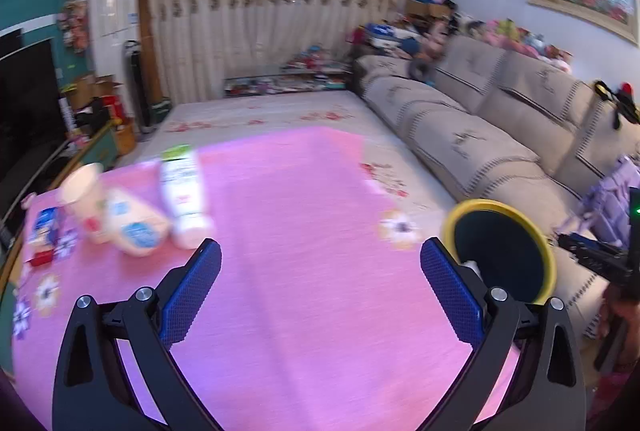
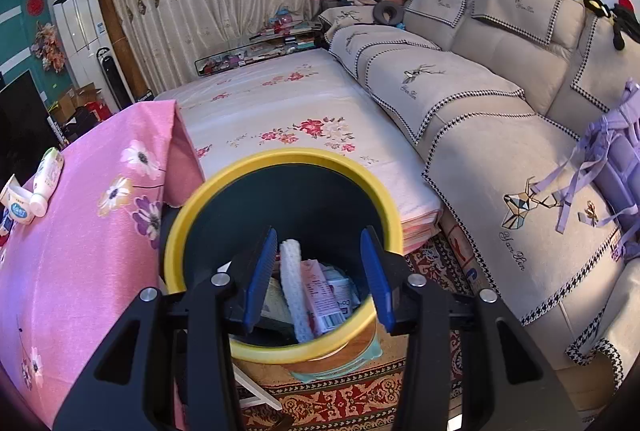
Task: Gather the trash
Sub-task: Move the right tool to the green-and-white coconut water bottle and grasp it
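Note:
A dark bin with a yellow rim (image 2: 280, 167) stands beside the pink-clothed table (image 2: 80, 231); it holds a white mesh roll (image 2: 294, 283) and pink packets (image 2: 320, 291). My right gripper (image 2: 320, 267) is open and empty just above the bin's mouth. My left gripper (image 1: 320, 267) is open and empty over the pink table (image 1: 300, 231). At the table's far left lie a white tube (image 1: 184, 199), a paper cup (image 1: 84, 191), a peach pouch (image 1: 132, 227) and a blue packet (image 1: 46, 227). The bin (image 1: 504, 251) shows at the right of the left wrist view.
A beige sofa (image 2: 500, 103) runs along the right, with a purple bag (image 2: 616, 151) on it. A floral mattress (image 2: 288, 119) lies behind the bin. A patterned rug (image 2: 340, 399) covers the floor. A TV (image 1: 24, 103) stands at the left.

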Demonstrator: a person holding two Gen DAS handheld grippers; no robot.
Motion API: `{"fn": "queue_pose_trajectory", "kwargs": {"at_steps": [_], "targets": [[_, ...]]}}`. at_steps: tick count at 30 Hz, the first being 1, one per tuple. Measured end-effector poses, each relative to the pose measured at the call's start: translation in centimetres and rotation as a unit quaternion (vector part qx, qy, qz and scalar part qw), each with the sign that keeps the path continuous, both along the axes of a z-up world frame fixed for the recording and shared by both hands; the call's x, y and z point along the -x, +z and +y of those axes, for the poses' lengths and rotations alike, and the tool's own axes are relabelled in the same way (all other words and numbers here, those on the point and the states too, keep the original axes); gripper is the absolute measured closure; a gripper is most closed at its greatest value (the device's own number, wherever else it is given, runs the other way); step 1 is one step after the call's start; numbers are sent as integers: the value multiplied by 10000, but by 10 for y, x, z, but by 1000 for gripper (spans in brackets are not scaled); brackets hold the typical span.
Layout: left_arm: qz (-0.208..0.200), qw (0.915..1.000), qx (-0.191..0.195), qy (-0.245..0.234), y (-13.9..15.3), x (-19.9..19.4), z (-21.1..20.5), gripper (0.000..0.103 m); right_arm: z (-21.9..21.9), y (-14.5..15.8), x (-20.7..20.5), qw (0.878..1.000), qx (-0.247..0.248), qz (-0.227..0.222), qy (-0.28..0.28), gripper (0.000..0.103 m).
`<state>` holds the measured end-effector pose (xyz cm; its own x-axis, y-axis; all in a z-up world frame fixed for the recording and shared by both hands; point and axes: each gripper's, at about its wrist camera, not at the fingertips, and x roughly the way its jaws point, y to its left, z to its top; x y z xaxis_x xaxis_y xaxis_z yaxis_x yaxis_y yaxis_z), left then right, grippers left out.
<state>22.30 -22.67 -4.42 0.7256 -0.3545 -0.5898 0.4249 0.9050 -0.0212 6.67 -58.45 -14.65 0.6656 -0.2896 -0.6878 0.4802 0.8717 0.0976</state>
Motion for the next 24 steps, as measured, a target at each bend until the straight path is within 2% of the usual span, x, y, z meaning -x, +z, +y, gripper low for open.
{"fn": "queue_pose_trajectory", "kwargs": {"at_steps": [4, 7, 13, 17, 24], "targets": [[-247, 9973, -166, 671, -5, 0, 69, 5, 29, 9, -15, 9996, 80, 20, 258, 60], [-201, 9933, -179, 1127, -13, -6, 120, 5, 52, 13, -31, 9986, 100, 62, 523, 60], [-167, 9864, -159, 1629, -31, -18, 194, 5, 116, 27, -75, 9928, 88, 34, 1192, 60], [-92, 9854, -113, 1694, -44, -23, 215, 5, 165, 37, -110, 9854, 67, 11, 1701, 60], [104, 9877, 28, 1560, -58, -23, 218, 5, 242, 48, -178, 9679, -251, 64, 2500, 60]]}}
